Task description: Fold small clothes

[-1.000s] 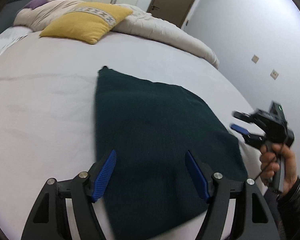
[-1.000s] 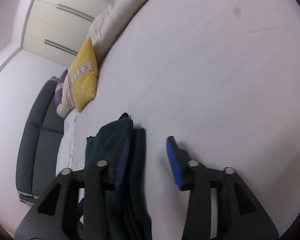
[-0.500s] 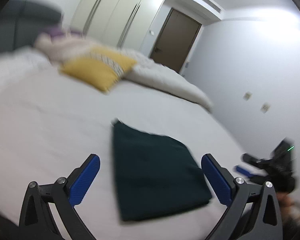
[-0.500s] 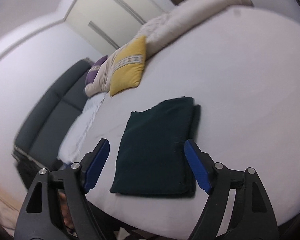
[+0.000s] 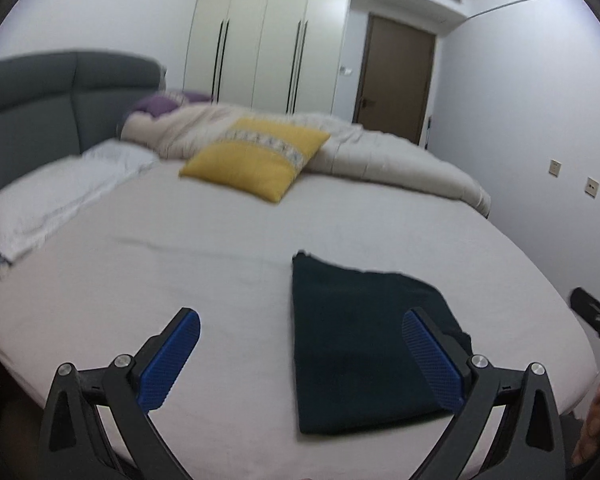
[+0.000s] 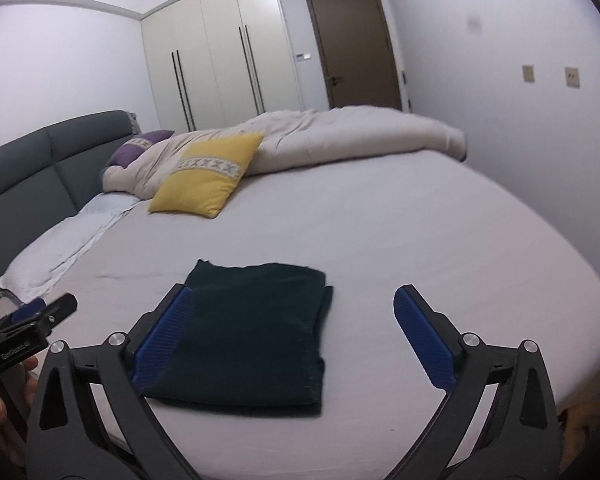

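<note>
A dark green garment point(image 5: 364, 344) lies folded into a flat rectangle near the front edge of the bed point(image 5: 228, 256); it also shows in the right wrist view point(image 6: 252, 328). My left gripper point(image 5: 300, 360) is open and empty, held above and short of the garment. My right gripper point(image 6: 296, 340) is open and empty, also held back from the garment. Each gripper shows at the edge of the other's view: the right one point(image 5: 592, 316) and the left one point(image 6: 36, 316).
A yellow cushion point(image 5: 256, 160) and a rolled beige duvet point(image 5: 380, 156) lie at the far side of the bed. A white pillow point(image 5: 60, 196) lies at the left by the grey headboard point(image 5: 48, 100). Wardrobes point(image 5: 268, 40) and a brown door point(image 5: 396, 80) stand behind.
Both grippers have pulled back and up from the folded garment and opened wider. The garment has stayed flat on the bed.
</note>
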### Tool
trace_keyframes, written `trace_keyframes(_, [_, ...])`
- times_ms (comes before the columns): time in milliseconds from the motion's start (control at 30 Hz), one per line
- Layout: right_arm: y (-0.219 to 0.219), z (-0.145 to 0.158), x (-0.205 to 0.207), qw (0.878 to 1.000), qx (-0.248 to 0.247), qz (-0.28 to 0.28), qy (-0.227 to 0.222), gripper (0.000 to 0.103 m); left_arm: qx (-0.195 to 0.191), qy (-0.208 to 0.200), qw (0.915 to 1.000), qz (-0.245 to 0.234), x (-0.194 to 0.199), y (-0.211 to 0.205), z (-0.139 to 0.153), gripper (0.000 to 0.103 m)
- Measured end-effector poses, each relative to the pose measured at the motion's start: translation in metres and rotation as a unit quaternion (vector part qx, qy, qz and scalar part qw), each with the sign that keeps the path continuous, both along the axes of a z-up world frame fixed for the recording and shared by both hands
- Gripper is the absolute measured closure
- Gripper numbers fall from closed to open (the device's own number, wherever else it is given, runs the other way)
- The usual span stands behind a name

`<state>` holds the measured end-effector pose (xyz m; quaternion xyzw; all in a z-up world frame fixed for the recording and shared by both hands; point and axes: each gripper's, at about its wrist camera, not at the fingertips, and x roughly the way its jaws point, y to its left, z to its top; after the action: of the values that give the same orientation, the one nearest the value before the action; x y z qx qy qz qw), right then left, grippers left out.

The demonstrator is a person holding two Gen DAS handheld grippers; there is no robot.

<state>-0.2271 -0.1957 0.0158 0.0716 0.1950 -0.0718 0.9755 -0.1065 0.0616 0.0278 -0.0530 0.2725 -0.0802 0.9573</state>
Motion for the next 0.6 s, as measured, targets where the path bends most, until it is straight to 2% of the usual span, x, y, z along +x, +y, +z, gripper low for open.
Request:
trace_keyframes(67, [0.001, 0.003, -0.003, 1.0, -0.004, -0.004, 0.004, 0.001, -0.004, 0.003, 1.0, -0.008, 0.002, -0.001, -0.005, 0.0])
trace_keyframes(233, [0.007, 0.002, -0.001, 0.999, 0.007, 0.011, 0.035, 0.001, 0.03, 0.008, 0.9995, 0.0, -0.002, -0.007, -0.018, 0.0])
trace_keyframes(367, [0.017, -0.011, 0.017, 0.997, -0.019, 0.011, 0.071, 0.001, 0.055, 0.022, 0.9982, 0.008, 0.003, -0.009, -0.031, 0.0])
trace_keyframes(467, [0.025, -0.023, 0.025, 0.996, -0.028, 0.013, 0.088, 0.001, 0.084, 0.058, 0.9943, 0.03, 0.012, -0.01, -0.046, 0.0])
trace_keyframes(600, [0.034, -0.042, 0.037, 0.992, -0.041, 0.016, 0.117, 0.001, 0.1, 0.08, 0.9912, 0.035, 0.015, -0.009, -0.06, 0.0])
